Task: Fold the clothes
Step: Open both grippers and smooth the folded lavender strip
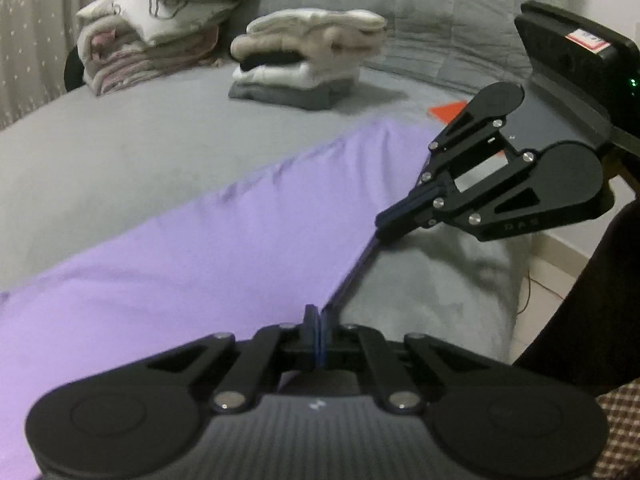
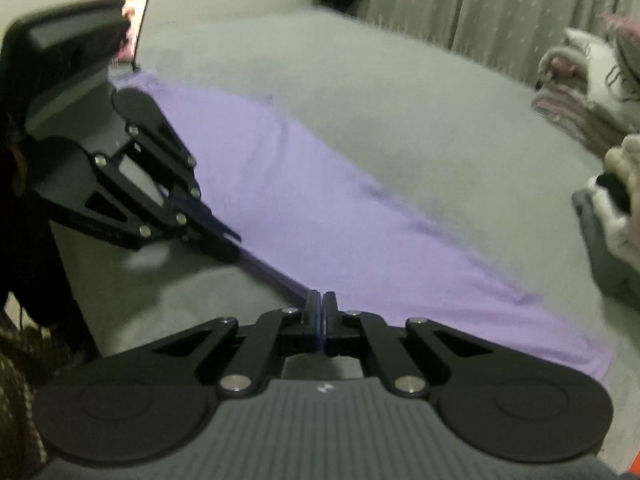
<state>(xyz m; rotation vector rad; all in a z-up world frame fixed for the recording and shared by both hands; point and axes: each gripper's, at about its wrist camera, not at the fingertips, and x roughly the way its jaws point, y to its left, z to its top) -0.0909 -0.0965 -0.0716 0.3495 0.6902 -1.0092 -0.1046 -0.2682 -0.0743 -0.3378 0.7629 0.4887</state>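
A lilac garment [image 1: 192, 236] lies stretched in a long band across the grey bed; it also shows in the right wrist view [image 2: 320, 200]. My left gripper [image 1: 318, 312] is shut on the garment's near edge. My right gripper [image 1: 384, 226] is shut on the same edge further along. In the right wrist view my right gripper [image 2: 321, 296] pinches the edge and my left gripper [image 2: 232, 246] holds it to the left. The edge runs taut between the two grippers.
A stack of folded light clothes on a grey piece [image 1: 304, 60] sits at the back of the bed [image 1: 120, 152]. A pile of pink and white bedding [image 1: 152, 36] lies behind it, left. An orange item [image 1: 446, 111] shows near the right. The bed edge and floor [image 1: 548, 276] are to the right.
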